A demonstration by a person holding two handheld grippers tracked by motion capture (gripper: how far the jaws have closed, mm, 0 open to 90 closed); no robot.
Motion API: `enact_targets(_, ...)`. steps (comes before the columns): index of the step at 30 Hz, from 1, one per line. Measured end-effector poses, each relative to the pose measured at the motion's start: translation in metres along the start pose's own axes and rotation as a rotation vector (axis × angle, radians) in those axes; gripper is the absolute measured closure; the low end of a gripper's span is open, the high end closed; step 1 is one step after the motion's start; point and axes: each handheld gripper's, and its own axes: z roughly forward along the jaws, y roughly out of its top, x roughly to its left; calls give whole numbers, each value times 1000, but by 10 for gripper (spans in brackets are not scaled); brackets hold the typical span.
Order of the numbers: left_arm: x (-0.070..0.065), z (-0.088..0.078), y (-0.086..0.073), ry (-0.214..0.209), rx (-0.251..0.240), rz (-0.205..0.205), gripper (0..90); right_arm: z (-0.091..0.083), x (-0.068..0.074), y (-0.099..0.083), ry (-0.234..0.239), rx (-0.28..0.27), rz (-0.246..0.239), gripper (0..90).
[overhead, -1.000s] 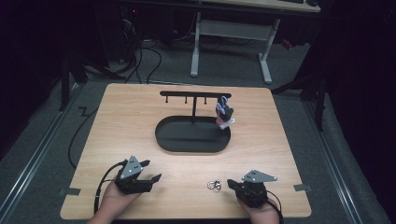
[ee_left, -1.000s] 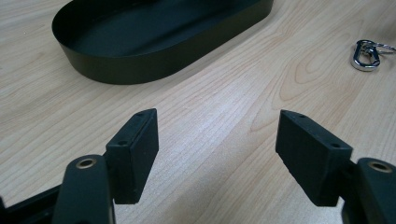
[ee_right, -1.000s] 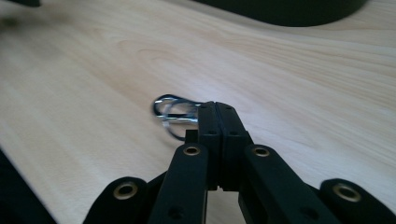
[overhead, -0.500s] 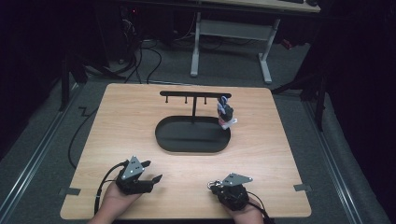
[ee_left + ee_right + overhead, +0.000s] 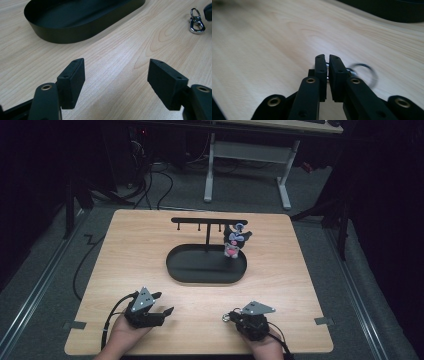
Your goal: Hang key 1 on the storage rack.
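A silver keyring (image 5: 227,317) lies on the wooden table near the front edge; its clasp (image 5: 196,23) rests flat on the wood. My right gripper (image 5: 233,316) is low over the table at the keyring. Its jaws (image 5: 327,58) have just been opening to a thin slit, and a bit of silver metal shows in that slit. The dark ring (image 5: 364,72) lies just behind the right jaw. My left gripper (image 5: 164,303) rests at the front left, open (image 5: 115,72) over bare wood. A small plush figure (image 5: 232,241) hangs from the black hook rack (image 5: 207,220).
A black oval tray (image 5: 172,270) sits mid-table under the rack, its wall (image 5: 75,33) just beyond my left jaws. Bare wood lies between the tray and both grippers. A white desk frame (image 5: 245,155) stands on the floor behind the table.
My right gripper has slid left along the front edge until its tips reach the keyring. The left gripper has stayed where it was, still open.
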Motion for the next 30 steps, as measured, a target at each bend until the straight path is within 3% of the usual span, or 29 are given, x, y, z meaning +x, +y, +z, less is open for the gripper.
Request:
enact_targets(2,-1,0,0,-1,3,4,310,11,13,4,0,24,-47,831)
enact_targets(4,-1,0,0,-1,3,5,310,14,13,5,-5,31,-50,814)
enact_targets(8,0,-2,-1,3,1,3,310,17,11,2,-34,61,-68,803)
enact_targets(12,1,-2,-1,5,1,2,310,7,4,-6,-79,67,-61,801)
enact_targets(17,1,-3,-1,7,-2,3,310,-14,-17,-20,-92,63,1,752)
enact_targets(21,2,-3,-1,10,-2,1,311,-39,-32,-29,-102,2,80,734)
enact_targets(24,2,-3,-1,11,-2,3,310,-55,-45,-35,-135,-29,141,730)
enact_targets(27,2,-4,-1,10,-4,5,310,-65,-60,-40,-171,-33,178,709)
enact_targets(30,3,-4,0,9,-4,5,310,-68,-70,-44,-165,-29,227,660)
